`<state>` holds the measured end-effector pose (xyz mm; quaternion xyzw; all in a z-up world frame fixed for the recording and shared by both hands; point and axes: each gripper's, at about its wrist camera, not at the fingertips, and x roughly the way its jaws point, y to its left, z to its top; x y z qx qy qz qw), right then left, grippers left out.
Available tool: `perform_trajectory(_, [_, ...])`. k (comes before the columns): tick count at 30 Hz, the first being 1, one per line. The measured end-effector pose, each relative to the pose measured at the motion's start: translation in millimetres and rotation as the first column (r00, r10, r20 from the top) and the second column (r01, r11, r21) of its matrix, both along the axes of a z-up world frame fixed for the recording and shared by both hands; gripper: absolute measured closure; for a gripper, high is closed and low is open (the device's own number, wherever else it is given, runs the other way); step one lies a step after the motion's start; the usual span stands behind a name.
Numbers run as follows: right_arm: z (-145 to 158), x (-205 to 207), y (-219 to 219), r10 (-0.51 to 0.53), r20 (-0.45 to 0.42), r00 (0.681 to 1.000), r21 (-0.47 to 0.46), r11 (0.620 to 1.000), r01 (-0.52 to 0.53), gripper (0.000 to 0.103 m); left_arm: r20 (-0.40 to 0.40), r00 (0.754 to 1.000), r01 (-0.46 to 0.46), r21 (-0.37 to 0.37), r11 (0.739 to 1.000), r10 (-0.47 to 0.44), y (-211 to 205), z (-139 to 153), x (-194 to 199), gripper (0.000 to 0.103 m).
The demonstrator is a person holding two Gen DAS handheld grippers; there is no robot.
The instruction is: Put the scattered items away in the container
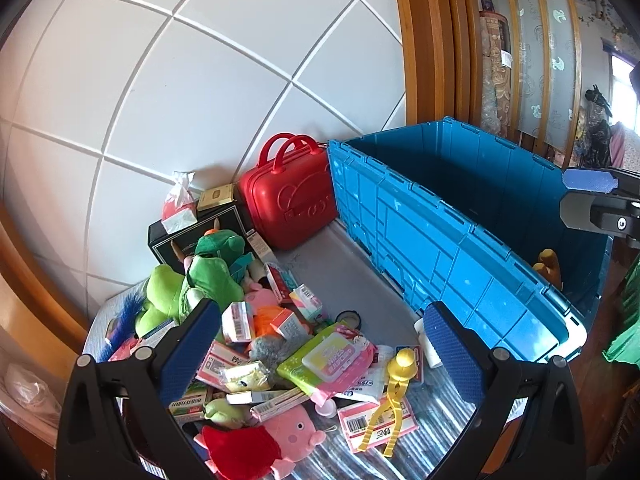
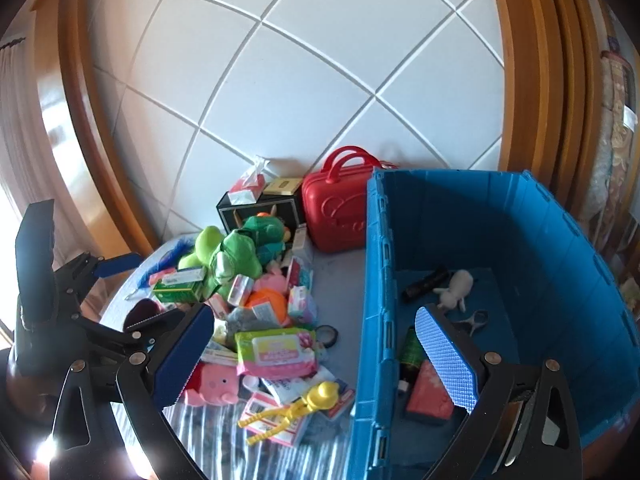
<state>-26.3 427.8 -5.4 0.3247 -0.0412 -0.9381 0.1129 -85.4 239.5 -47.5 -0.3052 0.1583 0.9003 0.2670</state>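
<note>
Nearest the left gripper (image 1: 320, 344), on the striped grey table top (image 1: 436, 412), lies the bulk of the clutter, not yet tidied: a pink pig plush (image 1: 292, 432) in a red dress, a yellow clip tool (image 1: 394, 396) lying across barcoded packets, a green and pink wet-wipes pack (image 1: 332, 360), several small cartons and, further back, green plush toys (image 1: 200, 280). Beyond those stand a black box (image 1: 192, 236) with a tissue pack (image 1: 180, 204) on top and a red toy suitcase (image 1: 290, 204) against the tiled wall.

Right of the heap stands the blue crate (image 2: 376, 320), the task's container. Judged from its contents, the work is at an early stage. Only a few things lie on its floor: a red flat packet (image 2: 428, 396), a dark green bottle (image 2: 410, 354), small metal scissors or clippers (image 2: 474, 320), a white plush figure (image 2: 454, 288) and a black tube (image 2: 426, 282); a yellow-brown toy (image 1: 548, 266) shows at one inner wall in the left view. Most items remain outside.

Left gripper: jaws spread wide, hovering over the heap, holding nothing, touching nothing that can be seen.

Right gripper (image 2: 324, 360): jaws likewise wide and empty, straddling the crate's near wall, one pad over the heap, the other over the crate interior
</note>
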Motion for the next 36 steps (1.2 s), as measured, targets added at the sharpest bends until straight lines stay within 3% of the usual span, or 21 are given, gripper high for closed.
perform_trajectory(14, [-54.0, 10.9, -51.8, 0.066, 0.098, 0.993, 0.004, 0.998, -0.067, 0.001, 0.11, 0.982, -0.147, -0.059, 0.987, 0.153, -104.1, -67.2, 17.4, 0.0])
perform_trajectory(26, [-114.3, 4.8, -97.2, 0.135, 0.212, 0.968, -0.002, 0.991, -0.137, 0.001, 0.232, 0.926, -0.264, -0.172, 0.949, 0.3, -196.6, -146.1, 16.4, 0.0])
perform_trajectory(32, [-145.8, -5.7, -117.8, 0.144, 0.264, 0.954, 0.006, 0.989, -0.151, 0.001, 0.283, 0.915, -0.245, -0.177, 0.953, 0.288, -207.1, -179.2, 7.4, 0.0])
perform_trajectory(36, [-169.4, -11.1, -131.4, 0.148, 0.301, 0.942, 0.02, 0.987, -0.161, 0.001, 0.284, 0.938, -0.147, -0.191, 0.97, 0.198, -186.0, -196.6, -2.0, 0.0])
